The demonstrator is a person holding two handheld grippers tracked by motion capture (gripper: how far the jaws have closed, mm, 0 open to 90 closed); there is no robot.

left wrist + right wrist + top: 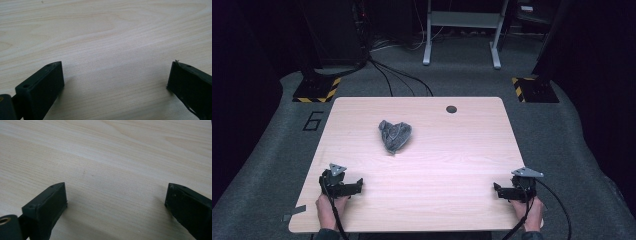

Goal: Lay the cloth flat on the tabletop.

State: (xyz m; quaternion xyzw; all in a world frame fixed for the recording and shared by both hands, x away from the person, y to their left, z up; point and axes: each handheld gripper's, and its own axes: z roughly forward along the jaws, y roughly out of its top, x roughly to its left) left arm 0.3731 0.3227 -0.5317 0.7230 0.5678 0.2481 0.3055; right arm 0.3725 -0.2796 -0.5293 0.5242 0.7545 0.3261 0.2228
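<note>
A crumpled grey cloth (395,136) is seen lying on the light wooden table (452,165), in the far-left-of-centre part of the top, bunched into a rough heap and not spread flat. It is touched by nothing. The left gripper (358,186) is held near the near-left corner of the table, low over the wood, its jaws pointed toward the table's middle; the person's left hand (330,209) is wrapped around its rear. In the left gripper view the left gripper (115,77) is shown with its two black jaws spread wide, bare wood grain between them, nothing gripped. The right gripper (498,190) is held near the near-right corner, gripped by the right hand (530,210), jaws turned inward toward the left. In the right gripper view the right gripper (116,196) is likewise shown released, jaws set far apart over plain tabletop. Both grippers are kept well apart from the cloth and from each other. A small round dark hole (451,109) is noted near the table's far edge, right of the cloth. Black cables (402,77) are seen running across the grey carpet beyond the table.
</note>
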